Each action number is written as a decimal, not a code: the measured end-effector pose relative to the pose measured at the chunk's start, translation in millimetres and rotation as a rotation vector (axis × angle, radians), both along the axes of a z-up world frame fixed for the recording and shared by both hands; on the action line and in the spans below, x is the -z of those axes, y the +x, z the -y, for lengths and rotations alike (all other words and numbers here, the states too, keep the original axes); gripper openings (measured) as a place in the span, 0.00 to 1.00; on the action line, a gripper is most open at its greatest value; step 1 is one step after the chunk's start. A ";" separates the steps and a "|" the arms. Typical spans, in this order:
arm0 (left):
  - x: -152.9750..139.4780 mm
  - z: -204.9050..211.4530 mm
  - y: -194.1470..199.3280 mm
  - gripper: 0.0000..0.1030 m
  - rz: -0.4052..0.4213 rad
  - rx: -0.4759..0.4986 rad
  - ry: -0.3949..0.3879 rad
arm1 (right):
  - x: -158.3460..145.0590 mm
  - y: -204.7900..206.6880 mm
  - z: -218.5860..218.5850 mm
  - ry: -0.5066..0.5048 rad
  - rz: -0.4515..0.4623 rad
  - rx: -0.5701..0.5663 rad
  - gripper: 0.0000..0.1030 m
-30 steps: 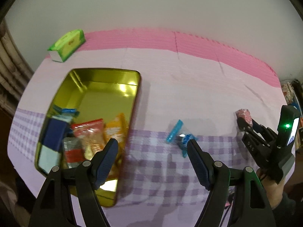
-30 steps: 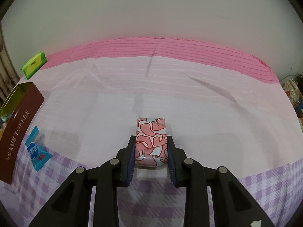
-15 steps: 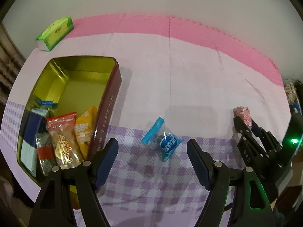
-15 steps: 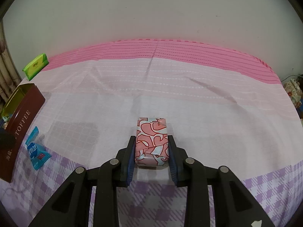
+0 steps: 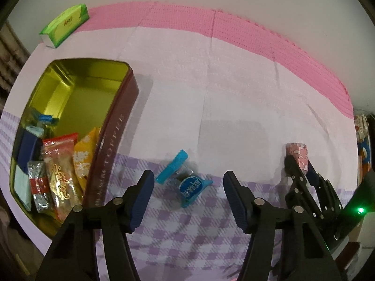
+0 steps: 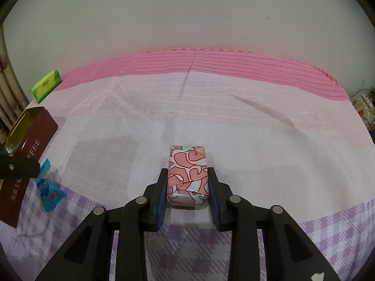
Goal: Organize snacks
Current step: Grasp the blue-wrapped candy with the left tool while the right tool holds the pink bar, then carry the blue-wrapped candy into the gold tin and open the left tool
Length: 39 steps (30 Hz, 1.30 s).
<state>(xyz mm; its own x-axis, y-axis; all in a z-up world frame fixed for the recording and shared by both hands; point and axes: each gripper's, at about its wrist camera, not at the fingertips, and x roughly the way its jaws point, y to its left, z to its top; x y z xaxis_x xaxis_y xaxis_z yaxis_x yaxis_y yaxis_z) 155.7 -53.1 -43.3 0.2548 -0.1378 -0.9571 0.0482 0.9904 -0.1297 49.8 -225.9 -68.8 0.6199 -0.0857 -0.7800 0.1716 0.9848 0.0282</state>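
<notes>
We see left claw (image 5: 188, 187) closing around light, crinkly blue candy (image 5: 191, 186); pinch its middle. Right claw (image 6: 187, 187) clamps the stiff pink packet (image 6: 187, 175).

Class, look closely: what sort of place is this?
Probably a home table: a pink and purple checked tablecloth, an open toffee tin holding snack packets, and a green tissue pack by a plain wall.

Left gripper (image 5: 188, 190) closing over blue candy (image 5: 185, 182), pads not touching; toffee tin (image 5: 112, 138) left, snacks inside.
</notes>
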 end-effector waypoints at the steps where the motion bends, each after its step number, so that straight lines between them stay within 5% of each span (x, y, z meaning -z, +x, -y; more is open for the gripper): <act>1: 2.4 1.1 -0.3 0.55 -0.008 -0.002 0.002 | -0.1 -0.2 0.2 0.002 0.001 0.000 0.29; 12: 23.2 4.4 9.7 0.51 -0.049 -0.044 0.016 | 0.4 1.0 3.6 0.019 0.004 -0.004 0.29; 19: 32.9 2.7 18.4 0.35 -0.050 -0.031 0.020 | 0.5 1.9 3.1 0.015 0.003 -0.004 0.29; 39: 20.7 -17.4 -22.4 0.29 0.051 0.051 0.054 | 0.8 3.7 -3.2 -0.030 -0.009 0.000 0.29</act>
